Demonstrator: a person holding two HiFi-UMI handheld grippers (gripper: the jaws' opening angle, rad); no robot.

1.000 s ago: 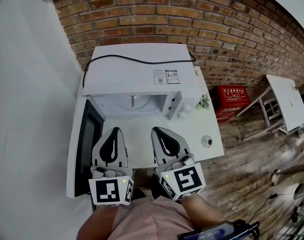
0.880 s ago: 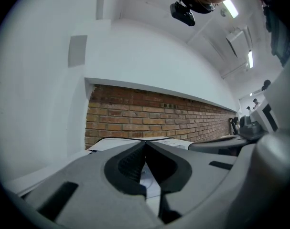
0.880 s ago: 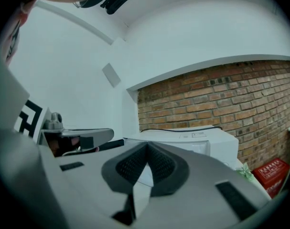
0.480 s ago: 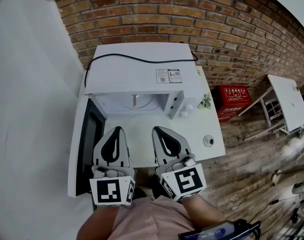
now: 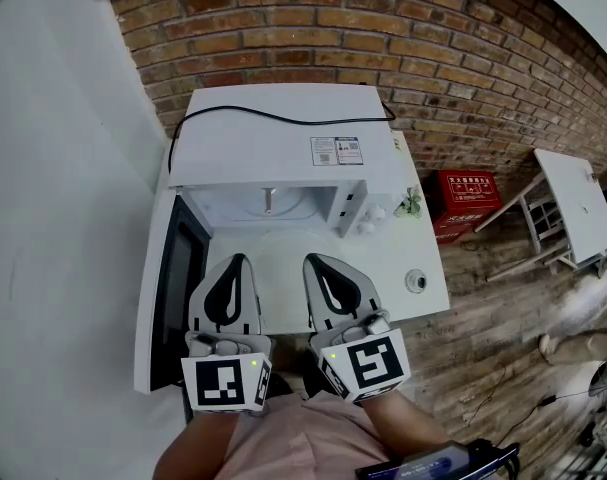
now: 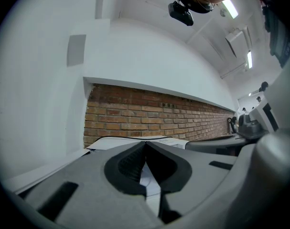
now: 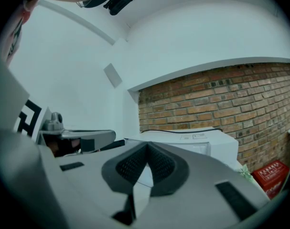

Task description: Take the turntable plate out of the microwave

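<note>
A white microwave (image 5: 273, 133) stands on a white table (image 5: 403, 253), with its door (image 5: 168, 288) swung open to the left. Inside the cavity lies the round glass turntable plate (image 5: 273, 208), partly hidden under the microwave's top. My left gripper (image 5: 233, 259) and right gripper (image 5: 314, 259) hover side by side over the table in front of the opening, short of the cavity. Both are shut with nothing between their jaws. The left gripper view shows its closed tips (image 6: 145, 142) aimed at the microwave (image 6: 135, 140). In the right gripper view the tips (image 7: 147, 145) are likewise closed.
A black cable (image 5: 283, 120) runs across the microwave's top. On the table to the right are a small plant (image 5: 410, 204) and a small round object (image 5: 415, 282). A red box (image 5: 463, 196) and a white side table (image 5: 573, 203) stand on the floor by the brick wall.
</note>
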